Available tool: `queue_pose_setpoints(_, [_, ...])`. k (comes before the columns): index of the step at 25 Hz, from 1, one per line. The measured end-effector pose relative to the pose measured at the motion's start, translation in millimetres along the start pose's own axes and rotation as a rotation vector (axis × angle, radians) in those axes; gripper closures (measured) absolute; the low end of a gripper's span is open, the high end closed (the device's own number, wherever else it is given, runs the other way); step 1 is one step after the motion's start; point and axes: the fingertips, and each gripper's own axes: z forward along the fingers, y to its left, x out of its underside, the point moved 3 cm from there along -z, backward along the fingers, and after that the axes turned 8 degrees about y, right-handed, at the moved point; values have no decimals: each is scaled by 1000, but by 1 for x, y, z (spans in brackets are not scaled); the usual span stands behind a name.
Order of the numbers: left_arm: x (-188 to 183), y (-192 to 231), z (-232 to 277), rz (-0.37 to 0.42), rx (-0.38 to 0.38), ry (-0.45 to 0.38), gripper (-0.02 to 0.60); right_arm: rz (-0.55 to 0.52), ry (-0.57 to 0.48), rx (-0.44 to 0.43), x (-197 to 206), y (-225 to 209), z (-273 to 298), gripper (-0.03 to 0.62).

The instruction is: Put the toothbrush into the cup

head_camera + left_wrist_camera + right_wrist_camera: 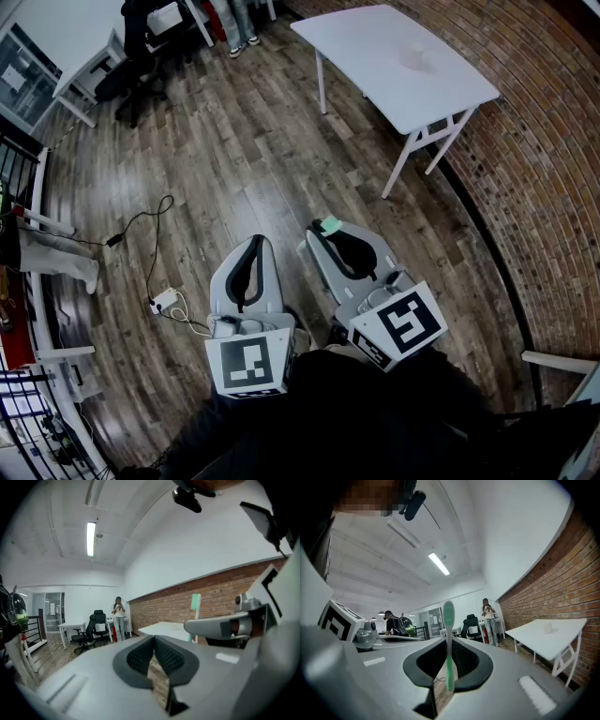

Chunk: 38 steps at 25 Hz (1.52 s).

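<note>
A thin black cable (pixel 141 225) and a white power strip (pixel 164 300) lay on the wood-plank floor (pixel 262 141). My left gripper (pixel 253 246) had its ribbed black pads pressed together. My right gripper (pixel 322 231) was clamped on the slim green toothbrush (pixel 449 658), which stood upright. Bare planks ran ahead to the white table (pixel 366 47), where the pale cup (pixel 413 56) stood near the tabletop's edge beside the brick wall (pixel 534 187).

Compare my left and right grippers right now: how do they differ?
The right gripper clamps the green toothbrush upright; the left gripper is shut on nothing. The right gripper is nearer the white table than the left gripper. Both point forward over the wooden floor.
</note>
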Motion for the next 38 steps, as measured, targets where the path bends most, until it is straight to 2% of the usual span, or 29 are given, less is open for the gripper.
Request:
queue_pose_setpoints(5, [9, 14, 14, -30, -22, 26, 574, -8, 15, -14, 0, -7, 22, 560])
queue_pose_setpoints(10, [13, 67, 41, -70, -59, 21, 574, -33, 54, -34, -2, -3, 77, 560])
queue_pose_setpoints(13, [4, 102, 63, -87, -69, 15, 572, -53, 72, -45, -10, 0, 115, 560])
queue_pose_setpoints(17, [-3, 143, 98, -111, -63, -32, 572, -77, 85, -37, -24, -6, 166, 560])
queue_pose_setpoints(21, [-23, 188, 128, -134, -47, -19, 574, -96, 92, -20, -38, -7, 213, 560])
queue_pose_setpoints(24, [-21, 216, 150, -129, -41, -63, 572, -108, 91, -5, -48, -9, 247, 560])
queue_pose_setpoints(28, [-23, 253, 172, -137, -27, -73, 574, -120, 89, 10, -55, -4, 286, 560])
queue_pose_setpoints(34, [-13, 280, 194, -164, 0, -49, 574, -121, 98, 51, -56, -6, 316, 560])
queue_pose_setpoints(38, [-19, 286, 209, -174, 29, -44, 572, -112, 99, 69, -59, -14, 331, 560])
